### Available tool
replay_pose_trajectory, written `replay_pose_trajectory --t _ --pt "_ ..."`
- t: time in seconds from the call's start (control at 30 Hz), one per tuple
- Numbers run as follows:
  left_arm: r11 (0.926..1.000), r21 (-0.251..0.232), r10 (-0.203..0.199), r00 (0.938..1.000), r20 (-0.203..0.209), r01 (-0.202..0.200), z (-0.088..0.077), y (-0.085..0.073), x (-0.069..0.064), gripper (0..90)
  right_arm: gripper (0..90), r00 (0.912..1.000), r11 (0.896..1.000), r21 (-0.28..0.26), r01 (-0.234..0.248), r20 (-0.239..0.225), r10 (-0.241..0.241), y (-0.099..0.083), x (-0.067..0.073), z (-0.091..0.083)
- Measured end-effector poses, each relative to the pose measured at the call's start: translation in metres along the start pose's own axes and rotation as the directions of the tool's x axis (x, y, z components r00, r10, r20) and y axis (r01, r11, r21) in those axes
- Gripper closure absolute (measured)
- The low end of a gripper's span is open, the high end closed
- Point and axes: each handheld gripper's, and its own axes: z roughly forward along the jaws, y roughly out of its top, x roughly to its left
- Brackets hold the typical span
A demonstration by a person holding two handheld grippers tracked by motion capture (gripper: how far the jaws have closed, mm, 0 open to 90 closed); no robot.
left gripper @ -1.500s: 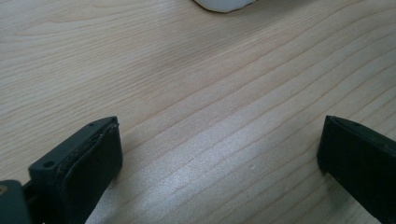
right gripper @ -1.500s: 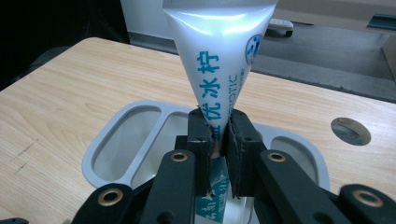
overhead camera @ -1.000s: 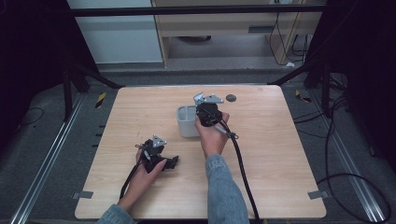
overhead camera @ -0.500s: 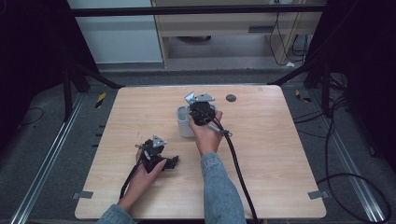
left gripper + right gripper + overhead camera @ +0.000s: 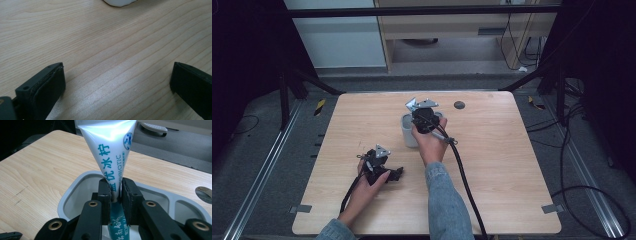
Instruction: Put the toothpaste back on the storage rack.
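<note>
My right gripper (image 5: 115,192) is shut on a white toothpaste tube (image 5: 110,150) with teal lettering. The tube stands upright, flat end up, with its lower part between the jaws. Just under it sits a grey holder (image 5: 72,192) with separate compartments; the tube is over the large left one. In the high view the right gripper (image 5: 422,117) hovers over the grey holder (image 5: 407,135) at the table's middle. My left gripper (image 5: 396,173) rests on the table near the front left, and in its own view the left gripper (image 5: 117,82) stands open over bare wood.
A round dark hole (image 5: 459,105) sits in the wooden table (image 5: 512,165) behind and right of the holder. The right gripper's black cable (image 5: 464,180) trails back across the table to its front edge. The holder's pale base (image 5: 120,2) shows ahead of the left jaws.
The right hand has shifted a little to the left with the tube, coming over the holder. The left hand has stayed in place.
</note>
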Motion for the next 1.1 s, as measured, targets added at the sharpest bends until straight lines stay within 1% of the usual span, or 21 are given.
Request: replay_pose_trajectory --t 0.07,0.13,0.33,0.4,0.73,1.1 --pt "1.0000 0.000 0.000 1.0000 0.000 0.000 0.0000 0.0000 0.0000 0.0 77.5 1.0000 1.000 0.001 0.008 0.002 -0.008 0.0005 0.0013 0.0014" --pt "1.0000 0.000 0.001 1.0000 0.001 -0.001 0.0000 0.0000 0.0001 0.0 77.4 1.0000 1.000 0.004 -0.001 0.002 0.001 0.0013 0.0008 0.0027" --pt "1.0000 0.000 0.002 1.0000 0.001 -0.002 0.0000 0.0000 0.0001 0.0 77.3 1.0000 1.000 0.013 -0.004 0.003 0.004 0.0033 0.0002 0.0047" --pt "1.0000 0.000 0.001 1.0000 0.001 -0.001 0.0000 0.0000 0.0001 0.0 76.9 0.9999 1.000 0.013 -0.016 -0.001 0.016 0.0035 -0.0010 0.0055" --pt "1.0000 -0.001 0.001 1.0000 0.001 -0.001 0.0000 0.0000 0.0001 0.0 75.4 0.9993 0.999 0.015 -0.036 -0.010 0.036 0.0034 -0.0031 0.0057" --pt "1.0000 -0.001 0.001 1.0000 0.001 -0.001 0.0000 0.0000 0.0000 0.0 70.8 0.9990 0.999 0.003 -0.040 -0.021 0.040 0.0041 -0.0044 -0.0031"
